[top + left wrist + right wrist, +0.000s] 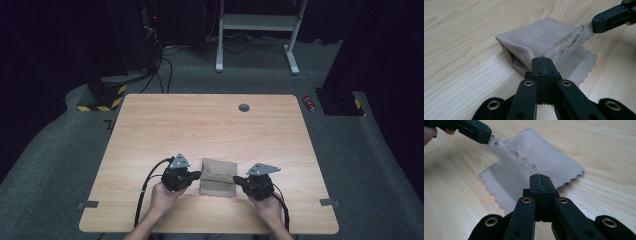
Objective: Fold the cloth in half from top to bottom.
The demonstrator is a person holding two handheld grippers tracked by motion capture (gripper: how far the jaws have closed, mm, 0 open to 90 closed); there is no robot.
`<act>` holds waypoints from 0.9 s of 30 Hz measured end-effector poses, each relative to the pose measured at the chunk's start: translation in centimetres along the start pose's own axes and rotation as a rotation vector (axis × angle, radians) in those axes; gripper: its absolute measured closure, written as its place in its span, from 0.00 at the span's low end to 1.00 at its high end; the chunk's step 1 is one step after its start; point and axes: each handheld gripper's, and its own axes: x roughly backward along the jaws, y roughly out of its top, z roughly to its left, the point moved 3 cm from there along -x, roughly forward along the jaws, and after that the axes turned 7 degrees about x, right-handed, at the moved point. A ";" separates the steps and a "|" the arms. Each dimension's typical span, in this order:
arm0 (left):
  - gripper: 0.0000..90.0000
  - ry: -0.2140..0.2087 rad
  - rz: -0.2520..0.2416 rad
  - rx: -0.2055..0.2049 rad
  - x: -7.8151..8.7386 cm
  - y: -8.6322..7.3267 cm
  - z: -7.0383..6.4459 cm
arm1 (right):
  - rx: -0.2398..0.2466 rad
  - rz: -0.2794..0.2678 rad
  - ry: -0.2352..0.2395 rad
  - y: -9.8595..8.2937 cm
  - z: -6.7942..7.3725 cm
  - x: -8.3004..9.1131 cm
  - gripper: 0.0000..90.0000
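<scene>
A light wooden table (150, 125) carries a beige cloth (217, 177) near its front edge, well short of the round grommet (244, 107) at the back. The cloth (536, 42) is waffle-textured with scalloped edges, folded over itself, its upper edge lifted and bunched into a taut ridge. The left gripper (543, 62) has its jaws pressed together on one end of that ridge; the right gripper (541, 180) pinches the other end, jaws closed.

Beige textured cloth (217, 176), scalloped edges, folded, near table front edge, top hem lifted taut.
</scene>
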 end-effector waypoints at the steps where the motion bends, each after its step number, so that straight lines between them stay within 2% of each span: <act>1: 0.99 0.000 0.005 -0.002 0.0 -0.1 0.0 | -0.002 0.002 0.002 -0.1 0.1 -0.1 1.00; 10: 0.99 -0.006 0.011 -0.004 -0.4 -0.9 -0.6 | -0.005 0.013 0.003 -0.8 0.2 0.0 1.00; 15: 0.99 -0.007 0.032 -0.017 -0.8 -1.3 -0.9 | 0.006 0.044 -0.008 -1.5 0.2 -0.3 1.00; 27: 0.99 0.033 0.064 -0.050 -1.3 -2.2 -1.1 | 0.008 0.068 0.003 -2.2 0.7 -0.9 1.00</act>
